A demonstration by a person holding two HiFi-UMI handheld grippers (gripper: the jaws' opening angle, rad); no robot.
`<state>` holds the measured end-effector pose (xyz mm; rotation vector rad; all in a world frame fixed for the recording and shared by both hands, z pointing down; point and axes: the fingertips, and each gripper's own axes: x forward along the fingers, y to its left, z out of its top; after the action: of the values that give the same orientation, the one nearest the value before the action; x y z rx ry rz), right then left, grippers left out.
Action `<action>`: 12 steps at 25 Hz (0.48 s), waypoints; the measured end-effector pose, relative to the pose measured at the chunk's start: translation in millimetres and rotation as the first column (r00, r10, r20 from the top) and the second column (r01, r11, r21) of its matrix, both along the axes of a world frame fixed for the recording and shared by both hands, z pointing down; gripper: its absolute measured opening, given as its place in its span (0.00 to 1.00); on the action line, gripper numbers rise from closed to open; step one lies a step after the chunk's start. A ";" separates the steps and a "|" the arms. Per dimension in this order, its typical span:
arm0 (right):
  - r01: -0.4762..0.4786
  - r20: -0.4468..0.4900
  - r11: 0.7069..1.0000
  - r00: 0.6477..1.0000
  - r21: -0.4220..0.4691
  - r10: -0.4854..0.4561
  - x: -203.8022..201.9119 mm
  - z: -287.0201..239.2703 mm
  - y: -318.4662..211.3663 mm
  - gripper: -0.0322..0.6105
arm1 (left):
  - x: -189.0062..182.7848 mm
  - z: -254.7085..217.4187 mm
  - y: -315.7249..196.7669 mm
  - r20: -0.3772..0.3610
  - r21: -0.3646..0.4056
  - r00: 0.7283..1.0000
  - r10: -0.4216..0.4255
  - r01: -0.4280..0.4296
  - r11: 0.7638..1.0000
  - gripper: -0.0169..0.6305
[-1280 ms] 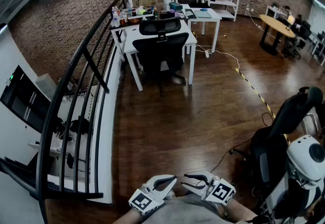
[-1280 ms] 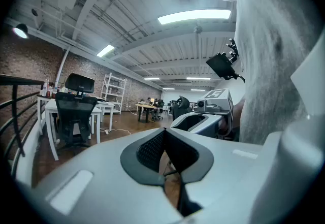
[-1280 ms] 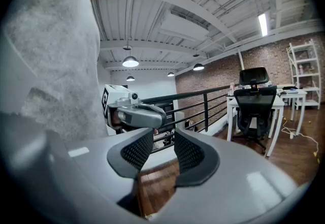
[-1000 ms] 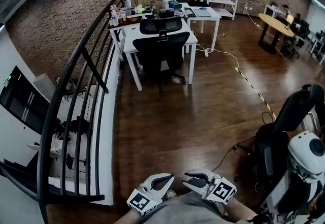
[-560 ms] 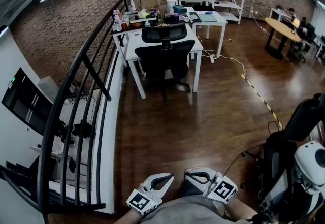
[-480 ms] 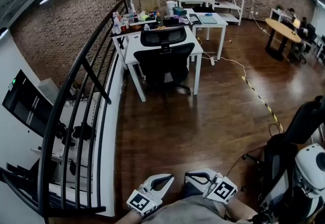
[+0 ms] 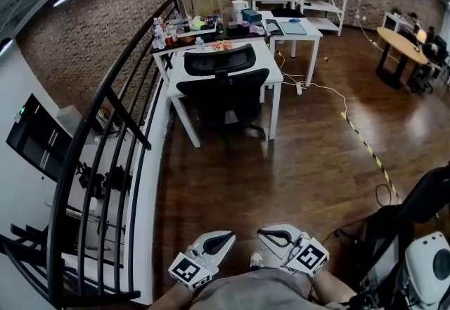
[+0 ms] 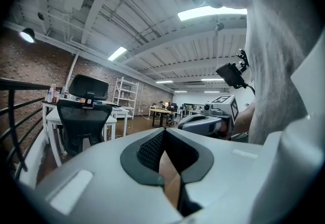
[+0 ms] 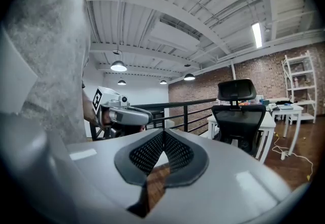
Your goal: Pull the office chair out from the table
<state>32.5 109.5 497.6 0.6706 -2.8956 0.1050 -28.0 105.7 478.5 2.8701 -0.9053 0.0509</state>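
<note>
Both grippers sit low at the near edge of the head view, side by side and well apart from the chair. The left gripper has its jaws pressed together with nothing between them, and so does the right gripper. The chair is tucked in at the table's near edge, its backrest facing the grippers. Bare wooden floor lies open between them. A black railing bounds the floor on the left. A cable trails to the right of the table.

bright ceiling strip lights, fisheye edges, floor glare
</note>
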 end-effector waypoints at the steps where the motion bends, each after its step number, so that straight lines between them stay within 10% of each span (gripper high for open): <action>1: 0.001 0.003 1.000 1.000 0.000 -0.001 3.9 -0.9 -11.9 0.05 | 2.6 -2.0 -11.4 0.005 0.007 1.000 -0.011 0.011 1.000 0.03; 12: 0.018 0.010 1.000 1.000 -0.001 -0.018 16.7 1.4 -106.4 0.05 | 4.5 -1.2 -98.5 0.017 0.004 0.996 -0.082 0.082 0.997 0.03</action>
<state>49.2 3.1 499.0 0.6451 -2.9104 0.1087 -23.5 7.2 477.4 2.8363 -1.0263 0.0660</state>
